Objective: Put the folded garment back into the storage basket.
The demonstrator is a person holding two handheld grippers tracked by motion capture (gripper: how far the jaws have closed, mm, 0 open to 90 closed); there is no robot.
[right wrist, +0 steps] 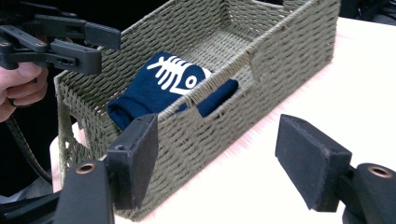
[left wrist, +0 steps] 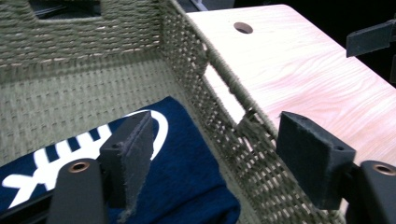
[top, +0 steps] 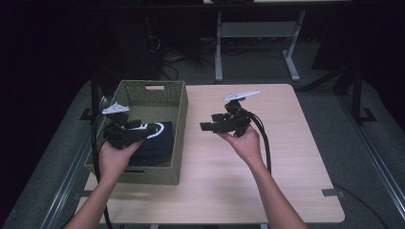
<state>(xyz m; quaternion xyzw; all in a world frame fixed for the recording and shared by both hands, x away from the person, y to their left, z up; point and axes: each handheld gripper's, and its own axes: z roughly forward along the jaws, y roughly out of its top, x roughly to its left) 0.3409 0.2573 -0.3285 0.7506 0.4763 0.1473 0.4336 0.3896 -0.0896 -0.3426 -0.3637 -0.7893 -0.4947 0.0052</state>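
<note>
Basket [top: 177, 102] is the landmark: the folded navy cloth with a white fish-skeleton print [right wrist: 175, 77] lies inside it, at its near end, long axis along the basket's length. Left tool [top: 152, 129] hangs just over the cloth, jaws apart with nothing between them, one jaw above the cloth and the other past the basket's right wall. Right tool [top: 206, 126] stands beside the basket over the bare desk [top: 286, 157], jaws apart and empty. The left is nearer.
</note>
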